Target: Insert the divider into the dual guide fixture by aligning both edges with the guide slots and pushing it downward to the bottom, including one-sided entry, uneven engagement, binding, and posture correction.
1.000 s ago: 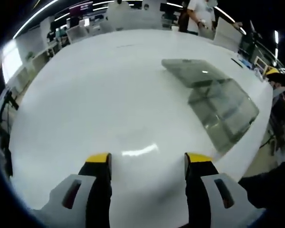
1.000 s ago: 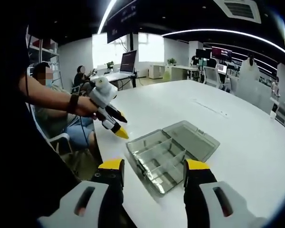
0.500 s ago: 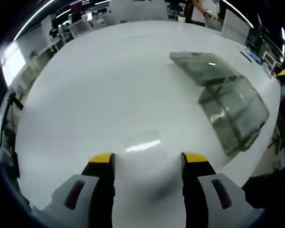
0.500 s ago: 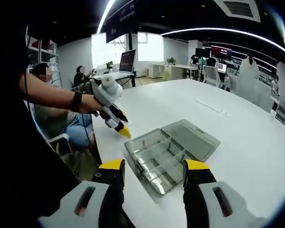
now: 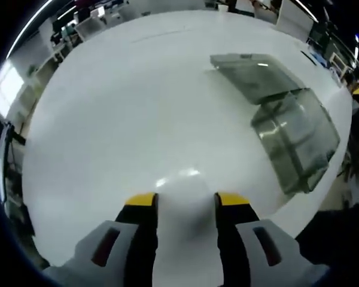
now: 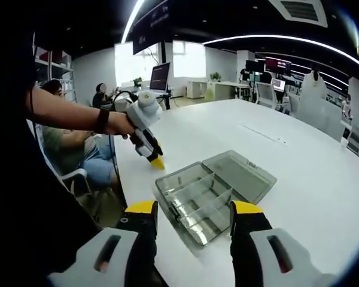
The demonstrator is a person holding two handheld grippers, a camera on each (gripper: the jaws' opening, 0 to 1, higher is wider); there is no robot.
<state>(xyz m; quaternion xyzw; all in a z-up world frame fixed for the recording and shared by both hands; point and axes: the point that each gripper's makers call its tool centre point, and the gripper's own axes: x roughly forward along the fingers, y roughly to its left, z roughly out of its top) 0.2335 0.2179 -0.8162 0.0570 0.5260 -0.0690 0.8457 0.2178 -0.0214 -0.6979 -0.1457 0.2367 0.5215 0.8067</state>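
Note:
A clear plastic compartment box lies open on the white table [image 5: 119, 107]. Its divided base [image 5: 296, 140] sits near the table's right edge, with the flat lid [image 5: 248, 75] folded out beyond it. My left gripper [image 5: 186, 200] hovers over bare tabletop to the left of the box, jaws narrowed but apart, holding nothing. In the right gripper view the base [image 6: 194, 200] with its inner dividers lies just past my right gripper [image 6: 194, 208], which is open and empty. The lid [image 6: 239, 176] lies behind the base. The left gripper [image 6: 157, 162] points down at the table beside the box's left corner.
The table's near edge [image 6: 122, 179] runs close to the box's left side. A seated person [image 6: 60, 140] and a chair are beyond that edge. A forearm [image 6: 72, 113] holds the left gripper. Broad white tabletop [image 6: 299, 155] stretches to the right and back.
The left gripper's jaws have drawn closer together. It has moved nearer the box's left corner and tilted more steeply toward the table. The right gripper has stayed in place.

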